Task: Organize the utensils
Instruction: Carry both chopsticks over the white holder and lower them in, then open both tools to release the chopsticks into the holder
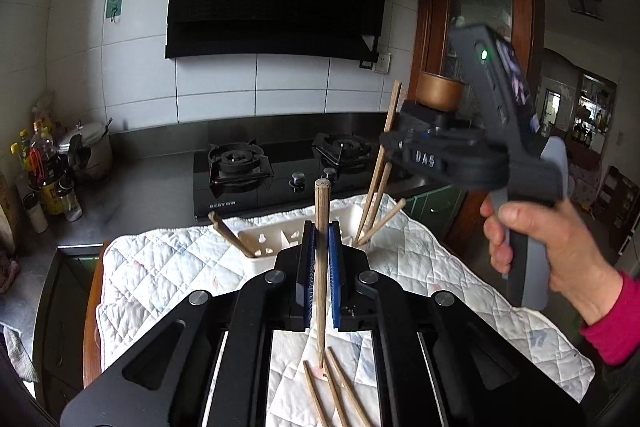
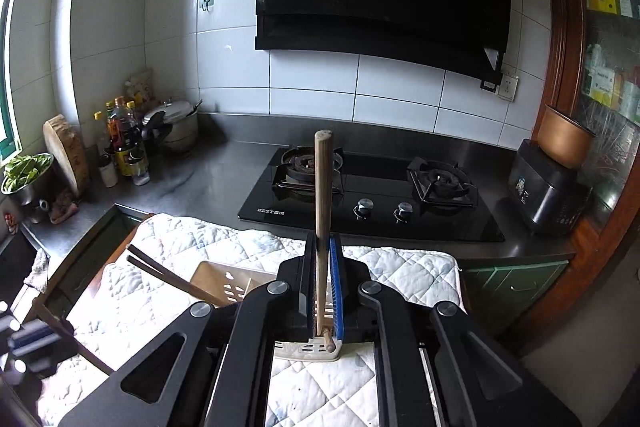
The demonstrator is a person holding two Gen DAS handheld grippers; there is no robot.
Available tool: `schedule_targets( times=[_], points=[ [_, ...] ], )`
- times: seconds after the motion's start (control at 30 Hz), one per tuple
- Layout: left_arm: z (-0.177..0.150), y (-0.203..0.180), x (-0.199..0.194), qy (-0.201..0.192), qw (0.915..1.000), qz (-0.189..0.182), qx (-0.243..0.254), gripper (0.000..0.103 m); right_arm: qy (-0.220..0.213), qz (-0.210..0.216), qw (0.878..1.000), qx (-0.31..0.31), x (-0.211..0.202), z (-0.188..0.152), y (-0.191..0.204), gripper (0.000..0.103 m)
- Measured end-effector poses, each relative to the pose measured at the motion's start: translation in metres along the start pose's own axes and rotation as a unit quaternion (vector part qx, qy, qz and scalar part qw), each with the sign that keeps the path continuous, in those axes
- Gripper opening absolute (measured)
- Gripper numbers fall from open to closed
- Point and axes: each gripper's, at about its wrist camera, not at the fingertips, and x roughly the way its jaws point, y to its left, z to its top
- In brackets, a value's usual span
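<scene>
In the left wrist view the left gripper (image 1: 320,259) sits at lower centre, its blue-padded fingers (image 1: 307,267) pinching a wooden chopstick (image 1: 321,267) that stands nearly upright, its blunt end at mid-frame and its thin tip low. Below it, three loose chopsticks (image 1: 336,391) lie on the quilted cloth (image 1: 160,259) that covers the surface. Just behind the fingers stands a cream utensil holder (image 1: 272,241) with several chopsticks (image 1: 376,203) leaning in its right compartment. At the right of the frame a hand (image 1: 548,247) grips the right gripper's handle.

In the right wrist view the right gripper (image 2: 323,287) pinches a second chopstick (image 2: 322,207) between its fingers (image 2: 336,287), upright at centre. The holder (image 2: 224,283) shows at lower left of them.
</scene>
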Motion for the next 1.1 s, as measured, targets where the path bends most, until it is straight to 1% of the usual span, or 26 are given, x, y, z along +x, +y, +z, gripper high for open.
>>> schedule_targets(
  times=[0.13,0.23,0.33,0.43,0.53,0.67,0.77,0.97,1.07,1.1],
  points=[
    [0.031,0.001,-0.003,-0.038,0.9992,0.011,0.006,0.005,0.012,0.003,1.0,0.0,0.018,-0.006,0.0,0.006],
    [0.053,0.003,-0.001,-0.063,0.9979,0.017,0.007,0.005,0.03,0.007,0.999,-0.011,0.03,-0.011,0.004,0.006],
    [0.071,0.008,0.004,-0.082,0.9963,0.028,0.002,0.005,0.04,0.009,0.999,-0.019,0.036,-0.016,0.007,0.007],
    [0.083,0.012,0.014,-0.101,0.994,0.043,-0.005,0.005,0.039,0.008,0.999,-0.024,0.037,-0.02,0.006,0.007],
    [0.09,0.018,0.029,-0.111,0.9921,0.057,-0.016,0.005,0.033,0.012,0.999,-0.022,0.033,-0.023,0.003,0.009],
    [0.09,0.028,0.053,-0.107,0.9915,0.066,-0.036,0.005,0.017,0.01,0.999,-0.028,0.021,-0.027,0.001,0.019],
    [0.08,0.037,0.071,-0.096,0.9917,0.07,-0.05,0.005,0.002,0.006,0.999,-0.039,0.008,-0.032,0.002,0.02],
    [0.059,0.055,0.098,-0.058,0.993,0.074,-0.071,0.005,-0.011,0.026,0.999,-0.036,-0.015,-0.05,0.0,0.021],
    [0.051,0.061,0.101,-0.049,0.9938,0.065,-0.076,0.009,-0.013,0.035,0.999,-0.027,-0.029,-0.063,0.001,0.029],
    [0.05,0.061,0.1,-0.048,0.9938,0.066,-0.075,0.009,-0.012,0.039,0.999,-0.025,-0.034,-0.068,0.003,0.03]
  ],
)
